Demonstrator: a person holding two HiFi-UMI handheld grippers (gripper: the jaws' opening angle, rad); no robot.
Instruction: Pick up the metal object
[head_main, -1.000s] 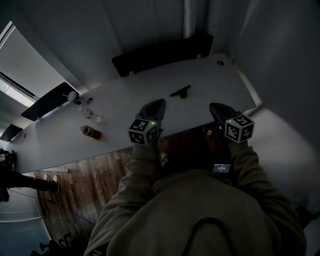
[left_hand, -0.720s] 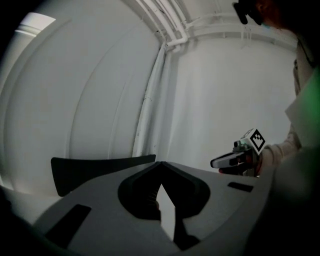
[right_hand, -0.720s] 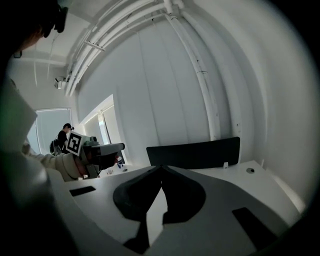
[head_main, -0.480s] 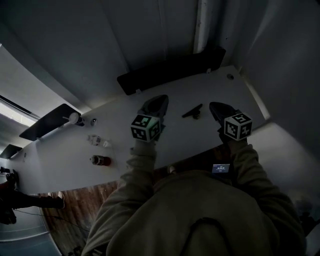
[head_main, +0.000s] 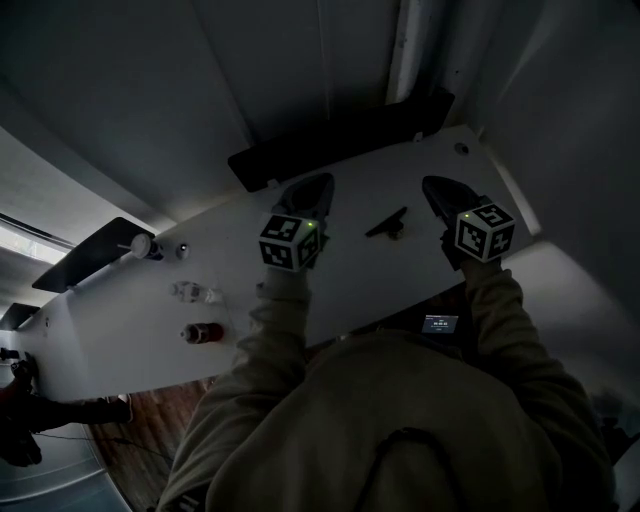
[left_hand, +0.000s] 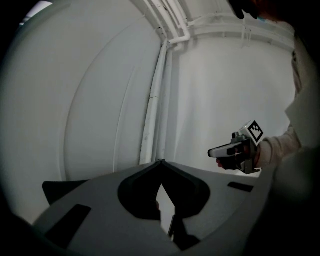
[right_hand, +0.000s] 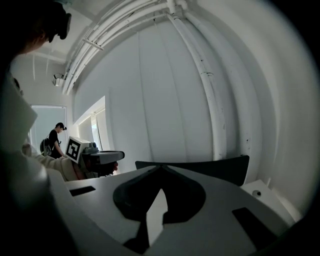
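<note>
A dark metal object (head_main: 388, 224), a slim bar on a small base, lies on the white table (head_main: 350, 270) between my two grippers. My left gripper (head_main: 310, 187) hovers just left of it, its jaws shut with nothing in them. My right gripper (head_main: 438, 187) hovers just right of it, also shut and empty. Both point over the table at the wall. The left gripper view shows shut jaw tips (left_hand: 161, 161) and the right gripper (left_hand: 239, 150) beyond them. The right gripper view shows shut jaw tips (right_hand: 161, 167) and the left gripper (right_hand: 97, 157). Neither gripper view shows the metal object.
A black panel (head_main: 340, 140) stands along the table's far edge, another black panel (head_main: 85, 257) further left. A red can (head_main: 205, 332), clear small items (head_main: 195, 293) and a cup (head_main: 140, 245) sit at the table's left. A person (right_hand: 54, 140) stands far off. White pipes (right_hand: 210, 90) run up the wall.
Both grippers have moved forward from the table's near edge to over the table. The metal object now lies between them instead of beyond them. The jaws stay shut.
</note>
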